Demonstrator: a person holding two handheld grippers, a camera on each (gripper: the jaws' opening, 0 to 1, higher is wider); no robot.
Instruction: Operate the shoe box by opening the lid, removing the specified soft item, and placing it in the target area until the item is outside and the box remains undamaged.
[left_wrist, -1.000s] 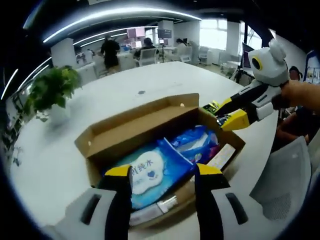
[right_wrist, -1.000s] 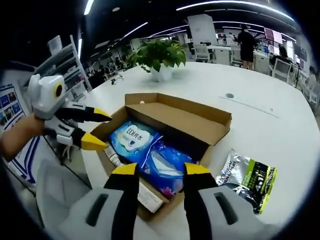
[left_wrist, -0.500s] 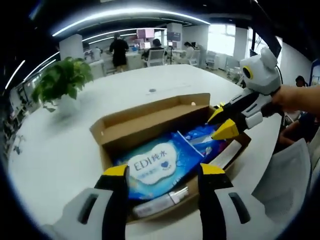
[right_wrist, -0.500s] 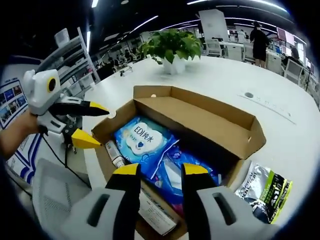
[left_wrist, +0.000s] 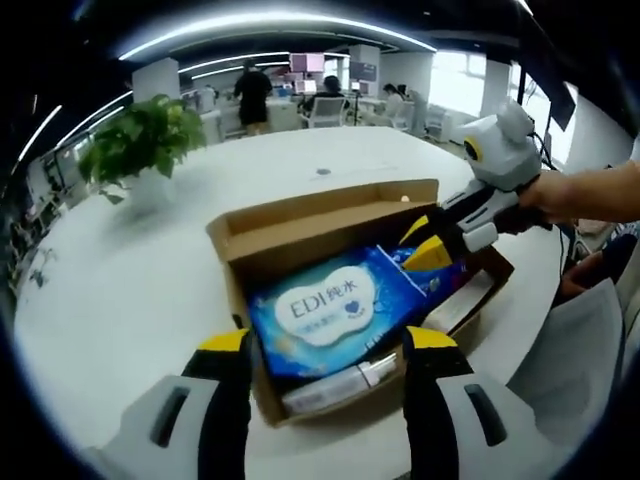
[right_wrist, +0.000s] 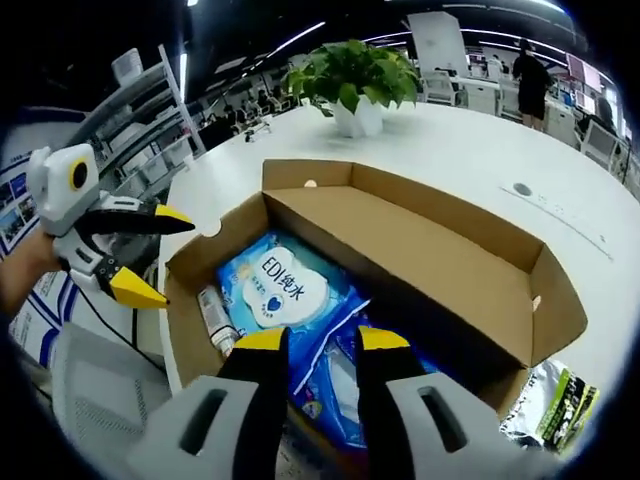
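- Spreading across both views, a white table (left_wrist: 120, 280) carries the open shoe box (right_wrist: 480, 290), its lid folded back so the contents can be reached.
- Standing well apart from the box at 10 o'clock in the left gripper view, a potted plant (left_wrist: 140, 145) plays no part in the work.
- Lying face up in the box, a blue wet-wipes pack (left_wrist: 335, 305), judged to be the soft item, has not yet been lifted out; a second blue pack (right_wrist: 345, 375) overlaps it.
- Resting on the table at 4 o'clock in the right gripper view, a silver-green pouch (right_wrist: 545, 415) sits just beside the box.
- Dipping into the box, the right gripper (left_wrist: 422, 243) has its 2 jaws parted, gripping nothing, above the second pack.
- Hovering at the box's near end, the left gripper (right_wrist: 135, 250) is spread wide and empty.
- Tucked beside the wipes, a small tube (right_wrist: 213, 320) lies along the box wall.
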